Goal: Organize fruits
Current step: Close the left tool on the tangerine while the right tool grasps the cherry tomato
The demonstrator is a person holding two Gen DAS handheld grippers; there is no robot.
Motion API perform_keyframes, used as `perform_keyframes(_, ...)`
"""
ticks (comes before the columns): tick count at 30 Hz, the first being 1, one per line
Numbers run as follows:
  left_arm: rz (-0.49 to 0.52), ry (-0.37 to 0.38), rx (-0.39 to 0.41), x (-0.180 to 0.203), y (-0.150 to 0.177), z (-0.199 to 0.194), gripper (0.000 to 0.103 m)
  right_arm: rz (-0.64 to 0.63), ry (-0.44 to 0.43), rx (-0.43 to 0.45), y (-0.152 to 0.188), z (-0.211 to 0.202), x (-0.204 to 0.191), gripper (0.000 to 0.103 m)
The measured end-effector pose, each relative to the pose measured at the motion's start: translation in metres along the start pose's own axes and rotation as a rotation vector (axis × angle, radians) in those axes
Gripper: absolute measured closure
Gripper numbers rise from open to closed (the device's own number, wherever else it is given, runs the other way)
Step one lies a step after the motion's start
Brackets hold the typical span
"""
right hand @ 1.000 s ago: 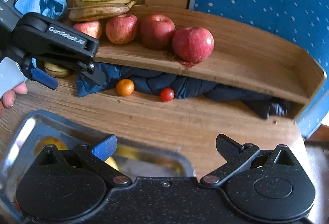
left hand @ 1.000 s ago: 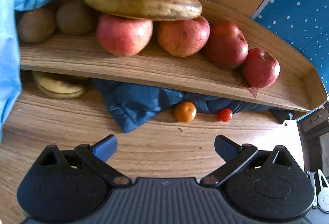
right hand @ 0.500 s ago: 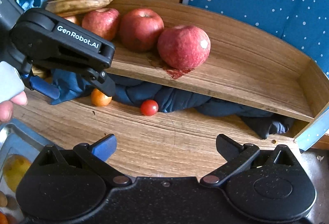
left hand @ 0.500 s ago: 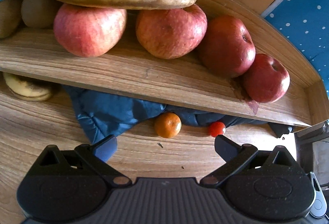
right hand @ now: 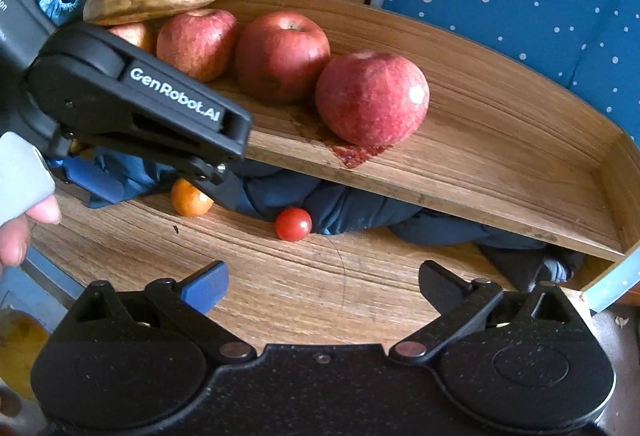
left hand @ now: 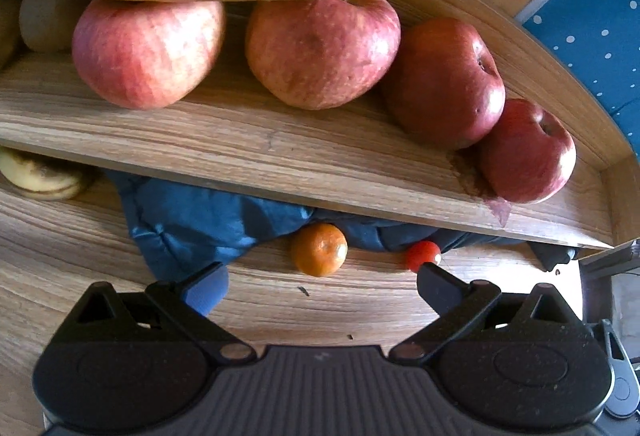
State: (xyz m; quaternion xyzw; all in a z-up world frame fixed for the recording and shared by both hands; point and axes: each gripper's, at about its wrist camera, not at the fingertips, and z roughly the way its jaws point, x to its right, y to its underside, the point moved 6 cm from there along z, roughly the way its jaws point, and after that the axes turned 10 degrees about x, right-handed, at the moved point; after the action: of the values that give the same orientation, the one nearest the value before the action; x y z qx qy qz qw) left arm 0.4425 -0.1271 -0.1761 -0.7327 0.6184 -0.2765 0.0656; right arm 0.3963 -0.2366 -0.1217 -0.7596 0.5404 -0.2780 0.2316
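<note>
over the wooden table (left hand: 100,256), both tongs (left hand: 320,282) (right hand: 322,282) gape empty.

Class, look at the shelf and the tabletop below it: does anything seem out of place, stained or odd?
Yes. A small orange and a cherry tomato lie loose on the table against a crumpled blue cloth, not on the shelf. A reddish stain marks the shelf under the end apple.

Red apples (right hand: 372,97) — orange mandarin (left hand: 319,249)
</note>
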Motion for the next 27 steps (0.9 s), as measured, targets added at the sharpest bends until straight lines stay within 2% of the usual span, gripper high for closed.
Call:
perform_keyframes(4,0.003,-0.019,-0.012,0.007,0.000,0.010,0.004,-0.014,-0.015,-0.010,0.001,0.006,-0.001,0.015)
perform_keyframes(7,0.007,-0.029,-0.023,0.007,0.002,0.016,0.007,-0.013,-0.026,-0.010,0.000,0.009,-0.002,0.017)
perform_keyframes(11,0.015,-0.040,-0.026,0.010,0.004,0.023,0.011,0.033,-0.047,-0.023,0.002,0.014,-0.001,0.025)
perform_keyframes(27,0.034,0.016,-0.006,0.021,0.003,0.031,0.024,-0.050,-0.071,-0.006,-0.001,0.025,-0.022,0.053)
